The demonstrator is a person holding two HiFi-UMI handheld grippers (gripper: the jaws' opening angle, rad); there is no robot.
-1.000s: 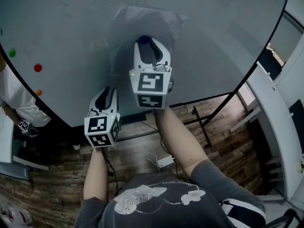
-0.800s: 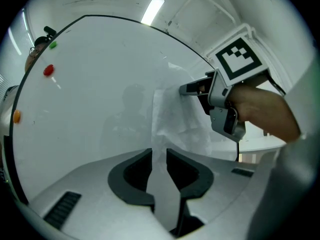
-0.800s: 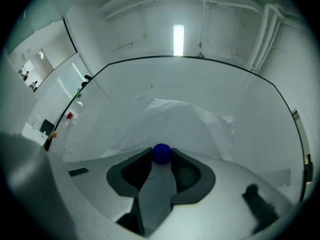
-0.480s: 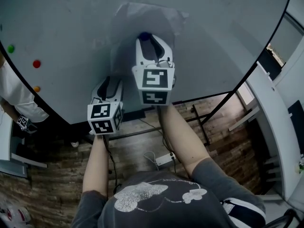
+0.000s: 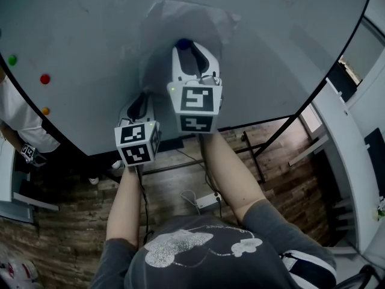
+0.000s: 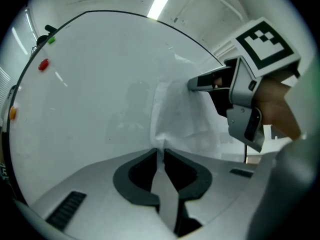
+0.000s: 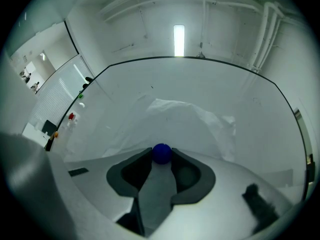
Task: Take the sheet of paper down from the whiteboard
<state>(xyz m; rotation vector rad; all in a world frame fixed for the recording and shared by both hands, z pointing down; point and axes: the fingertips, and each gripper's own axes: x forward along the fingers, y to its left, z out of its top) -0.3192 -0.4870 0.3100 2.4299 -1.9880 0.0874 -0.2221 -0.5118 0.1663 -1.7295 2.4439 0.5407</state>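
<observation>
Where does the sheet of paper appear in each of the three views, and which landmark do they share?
Head view: sheet of paper at top centre, on the whiteboard.
Left gripper view: sheet at centre, slightly right.
Right gripper view: sheet at centre.
Shared landmark: the red magnet, at the left in every view.

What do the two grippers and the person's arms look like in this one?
The left gripper and right gripper have pale grey-white shells and black-lined jaws. Each carries a white cube printed with black square markers. The person wears a dark grey short-sleeved T-shirt, and the forearms are bare.
</observation>
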